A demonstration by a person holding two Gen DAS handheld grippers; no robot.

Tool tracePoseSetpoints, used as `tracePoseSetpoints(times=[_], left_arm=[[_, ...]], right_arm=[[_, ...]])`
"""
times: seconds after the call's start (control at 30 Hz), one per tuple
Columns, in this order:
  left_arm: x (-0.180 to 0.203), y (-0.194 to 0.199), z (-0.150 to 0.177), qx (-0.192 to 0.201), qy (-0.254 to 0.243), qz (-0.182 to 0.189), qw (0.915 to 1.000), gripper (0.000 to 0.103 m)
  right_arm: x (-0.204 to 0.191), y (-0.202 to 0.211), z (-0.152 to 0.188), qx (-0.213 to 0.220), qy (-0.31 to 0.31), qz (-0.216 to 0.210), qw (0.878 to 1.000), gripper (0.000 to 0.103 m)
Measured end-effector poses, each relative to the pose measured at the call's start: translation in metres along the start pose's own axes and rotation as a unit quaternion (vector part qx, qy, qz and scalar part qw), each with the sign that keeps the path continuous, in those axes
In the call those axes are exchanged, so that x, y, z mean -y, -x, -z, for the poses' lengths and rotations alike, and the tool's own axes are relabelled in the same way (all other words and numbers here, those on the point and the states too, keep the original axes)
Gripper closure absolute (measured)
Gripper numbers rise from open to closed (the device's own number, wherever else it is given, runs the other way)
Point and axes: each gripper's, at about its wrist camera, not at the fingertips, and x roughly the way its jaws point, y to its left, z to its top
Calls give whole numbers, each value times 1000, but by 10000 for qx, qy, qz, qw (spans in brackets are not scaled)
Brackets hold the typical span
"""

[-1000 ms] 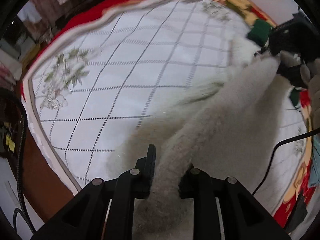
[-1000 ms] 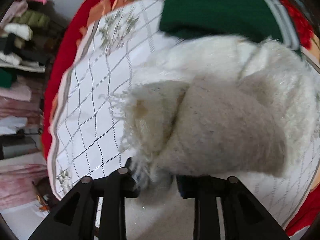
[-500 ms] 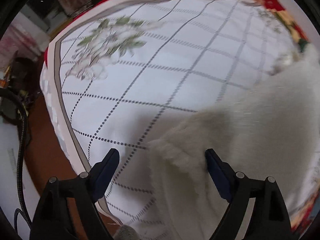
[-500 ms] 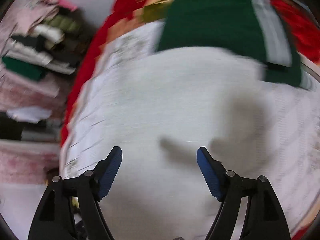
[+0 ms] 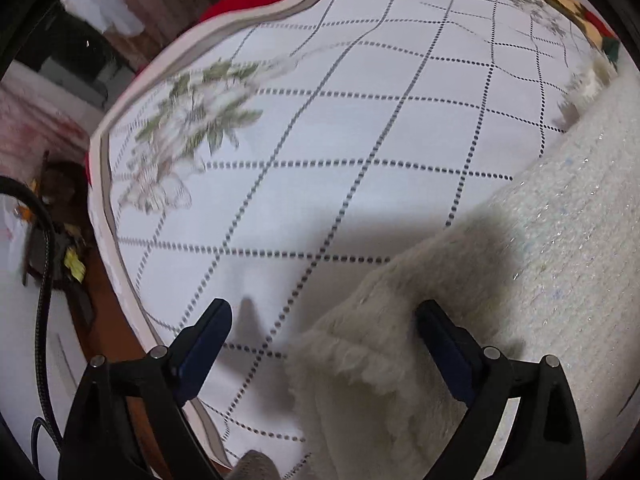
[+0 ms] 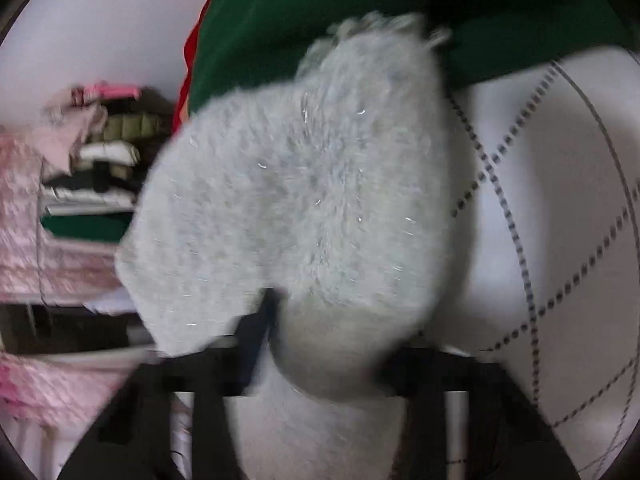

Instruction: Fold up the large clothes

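A fluffy cream knit, thick and shaggy with glittery threads in the pile, lies on the right side of a bed. Under it is a smooth white sheet printed with a dotted diamond grid, a pale green flower spray near its left corner and a grey band along the rounded edge. A red blanket shows beyond the far edge.

The left gripper tilts steeply down over the near edge, its jaws opening, wide now, dark blue pads clear of the cloth. The knit's frayed near corner lies loose between them, pressed by neither.

The right gripper is blurred, angled down, its jaws closing with a fold of the same knit bunched between them and bulging up in a rounded hump. A dark green cloth lies on the far side. At far left, a shelf holds stacked folded clothes in pink, olive and white
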Motion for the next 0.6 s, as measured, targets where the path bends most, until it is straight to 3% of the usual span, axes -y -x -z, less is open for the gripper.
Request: tracePoseSetpoints(times=[0.13,0.23,0.3,0.37,0.5,0.6], left_arm=[[11,8,-9,115,-248,-206,9994,7],[18,22,-16,271,-399,-199,9986,7],[22,35,-22,379,-482,-116,9981,7],[24,49,-26,493,-527,-14,9974,7],[34,80,-19,605,-578,152,9964,7],[32,98,-12,612,-560,226,9963,7]], right_arm=[[10,50,28,517,-486,-81,9974,75],[31,103,70,879,-943,259,9913,78],[48,147,112,1017,-1132,723,9857,80],[59,182,153,962,-1138,1277,9806,80],[85,214,215,311,-1031,2223,9690,80],[91,245,234,376,-884,2517,9630,80]])
